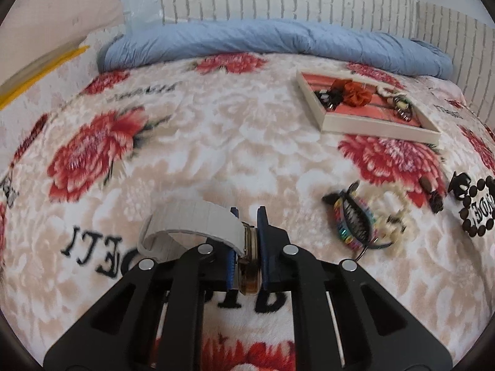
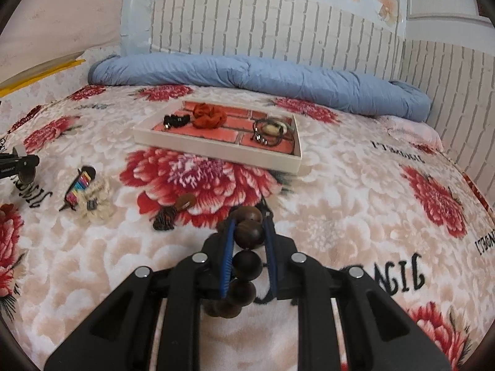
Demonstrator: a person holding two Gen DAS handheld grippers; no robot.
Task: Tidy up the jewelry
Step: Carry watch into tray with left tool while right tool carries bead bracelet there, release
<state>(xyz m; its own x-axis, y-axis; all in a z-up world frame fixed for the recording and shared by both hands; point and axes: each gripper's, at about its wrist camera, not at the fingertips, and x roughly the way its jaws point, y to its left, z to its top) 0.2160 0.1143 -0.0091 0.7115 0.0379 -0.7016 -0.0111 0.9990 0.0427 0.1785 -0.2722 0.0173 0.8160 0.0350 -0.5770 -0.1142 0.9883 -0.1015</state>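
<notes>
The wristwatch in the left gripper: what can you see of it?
The wristwatch has a round metal case with an amber-looking face, seen edge-on, and a pale grey strap that loops out to the left. The left gripper is shut on the case, holding it above the floral blanket. Nothing else touches it.

Black linkage grippers [image 1: 247, 216] [image 2: 249, 219], silver pivot pins, blue-padded jaws

Soft, even daylight, with faint shadows. Fisheye bending curves the bed [image 1: 216, 130] edges; dark vignette corners. Slight motion blur throughout.
</notes>
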